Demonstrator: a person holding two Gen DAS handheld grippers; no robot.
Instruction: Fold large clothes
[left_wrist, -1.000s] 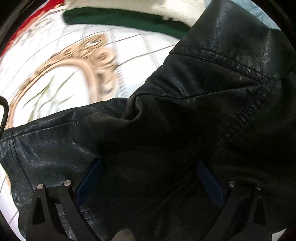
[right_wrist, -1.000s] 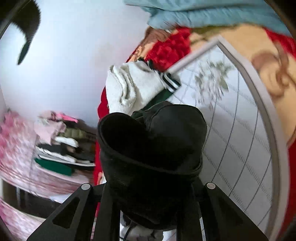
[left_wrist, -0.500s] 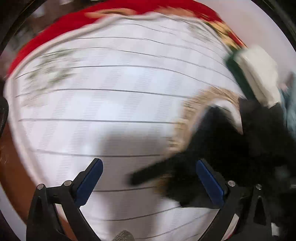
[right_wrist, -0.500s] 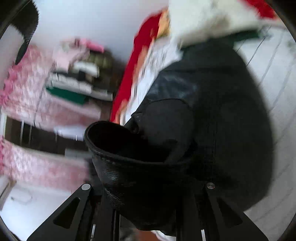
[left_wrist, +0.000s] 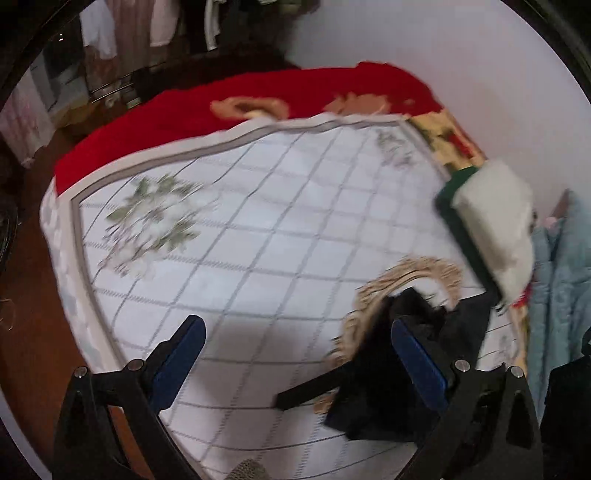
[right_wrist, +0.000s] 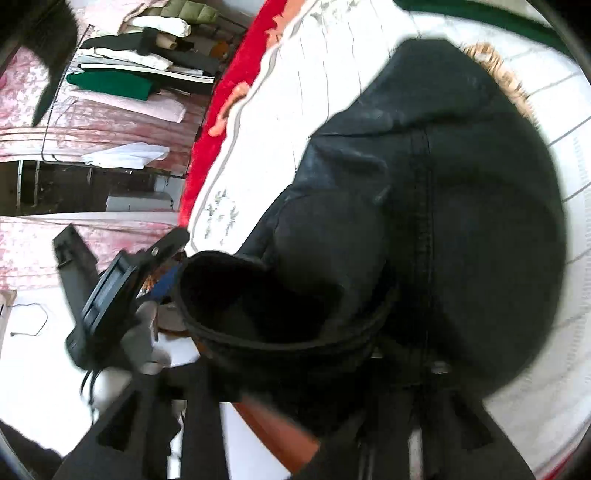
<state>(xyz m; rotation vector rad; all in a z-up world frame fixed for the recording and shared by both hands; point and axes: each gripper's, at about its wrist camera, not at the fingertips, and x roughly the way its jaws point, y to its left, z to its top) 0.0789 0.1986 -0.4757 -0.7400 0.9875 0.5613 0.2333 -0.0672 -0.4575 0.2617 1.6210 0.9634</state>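
Note:
A black leather jacket (right_wrist: 436, 206) lies bunched on the white quilted bed cover (right_wrist: 317, 92). My right gripper (right_wrist: 295, 373) is shut on the jacket's sleeve cuff (right_wrist: 258, 306), which covers the fingers. In the left wrist view the jacket (left_wrist: 402, 354) sits at the lower right of the bed cover (left_wrist: 258, 229). My left gripper (left_wrist: 295, 358) is open and empty, held above the cover to the left of the jacket; its blue pads (left_wrist: 181, 354) are wide apart. The left gripper also shows in the right wrist view (right_wrist: 122, 288).
A folded white and green garment (left_wrist: 491, 225) lies at the bed's right edge, with a light blue garment (left_wrist: 561, 280) beyond it. A red blanket (left_wrist: 236, 110) borders the far side. Shelves with stacked folded clothes (right_wrist: 122, 66) stand beside the bed.
My left gripper has let go of the jacket and pulled away to the left, now open over the bare cover. My right gripper has swung the held sleeve down over the jacket body.

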